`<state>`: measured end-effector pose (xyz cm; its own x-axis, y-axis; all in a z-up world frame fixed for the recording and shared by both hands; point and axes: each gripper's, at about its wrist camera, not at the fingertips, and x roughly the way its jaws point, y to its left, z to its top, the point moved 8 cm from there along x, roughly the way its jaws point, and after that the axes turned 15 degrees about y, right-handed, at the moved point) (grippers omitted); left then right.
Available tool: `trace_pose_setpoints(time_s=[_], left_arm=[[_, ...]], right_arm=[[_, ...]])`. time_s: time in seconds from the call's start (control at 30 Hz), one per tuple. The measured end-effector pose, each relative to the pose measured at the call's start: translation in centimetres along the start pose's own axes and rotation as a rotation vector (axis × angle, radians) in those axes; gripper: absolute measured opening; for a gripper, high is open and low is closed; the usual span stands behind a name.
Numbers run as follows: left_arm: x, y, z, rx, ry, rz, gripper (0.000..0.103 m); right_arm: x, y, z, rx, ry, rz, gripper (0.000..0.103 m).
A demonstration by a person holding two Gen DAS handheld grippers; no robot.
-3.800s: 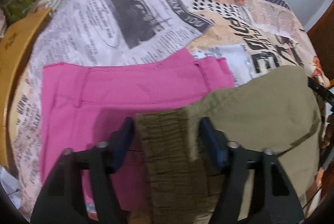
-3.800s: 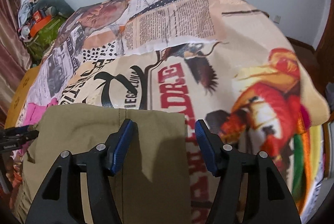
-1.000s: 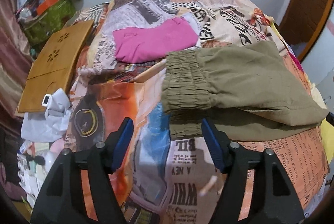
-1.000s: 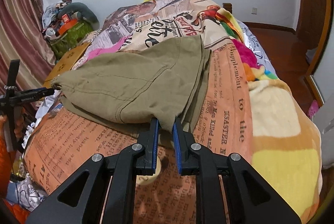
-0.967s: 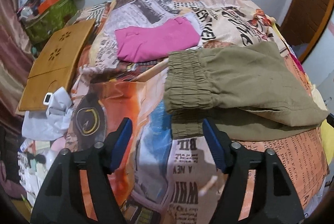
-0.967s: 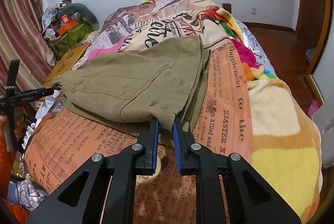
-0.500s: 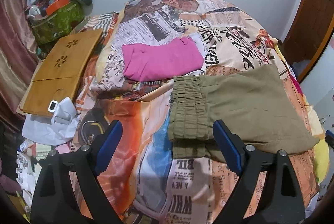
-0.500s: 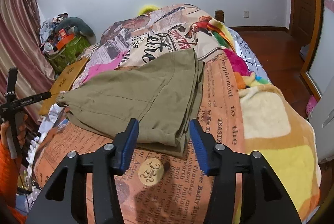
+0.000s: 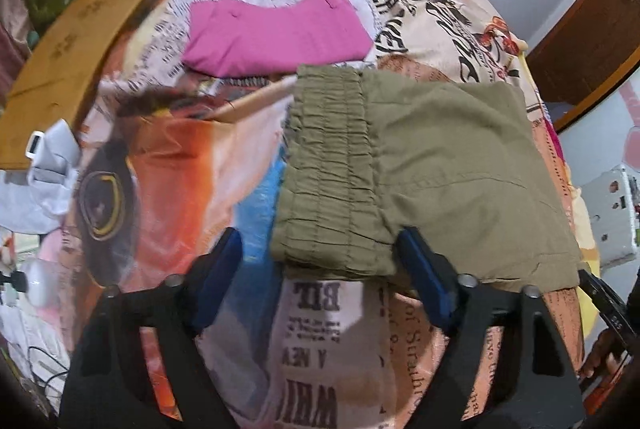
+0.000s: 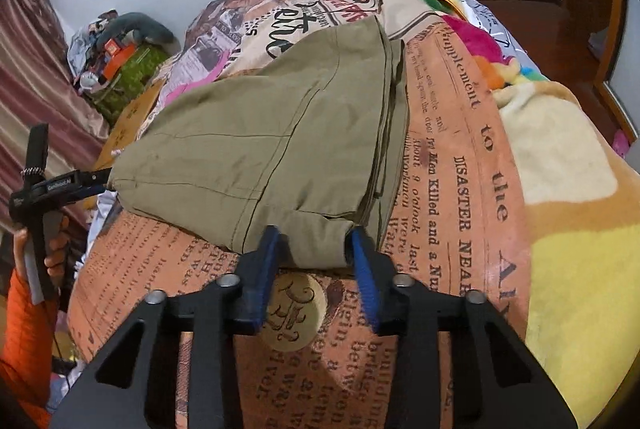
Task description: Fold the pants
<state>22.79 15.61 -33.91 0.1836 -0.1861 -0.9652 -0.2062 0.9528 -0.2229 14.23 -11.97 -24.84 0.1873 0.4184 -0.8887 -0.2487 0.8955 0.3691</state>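
The olive pants [image 9: 432, 165] are lying folded into a thick stack on the bed [image 9: 168, 157], near its foot edge, on the newspaper-print blanket [image 10: 460, 189]. The left tool [image 9: 320, 269] is reaching down at the gathered elastic waistband [image 9: 332, 165] end of the stack; its jaws are closing, standing wide on either side of the waistband's near corner, and the blue pads are not pressing on the cloth. The right tool [image 10: 314, 257] is coming in at the opposite end, jaws closing around the stack's near corner, cloth lying between the pads with a gap still showing. A folded pink garment [image 9: 276, 37] is lying further up the bed, just beyond the pants.
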Motion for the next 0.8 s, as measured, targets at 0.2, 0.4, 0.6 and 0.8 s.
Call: trace_pose_setpoints(time_s=[0.2,0.4,0.6,0.8], left_arm=[[-1.0,-1.3,0.0,0.067,-0.056,0.09,0.051],[-3.0,-2.5,0.0,0.128,-0.129,0.158,0.05],[-0.9,-2.2,-0.5,0.135,-0.1,0.176,0.05],[0.1,-1.6,-1.2,0.129,-0.099,0.167,0.056]], right_arm=[[-0.9,0.8,0.6,-0.063,-0.059,-0.062,0.012],[-3.7,1.1,2.3,-0.107,-0.16,-0.135,0.011],[-1.6,-0.3,1.9,-0.097,-0.099,-0.148,0.011],[0.6,-1.0,0.8,-0.054,-0.025,-0.117,0.011]])
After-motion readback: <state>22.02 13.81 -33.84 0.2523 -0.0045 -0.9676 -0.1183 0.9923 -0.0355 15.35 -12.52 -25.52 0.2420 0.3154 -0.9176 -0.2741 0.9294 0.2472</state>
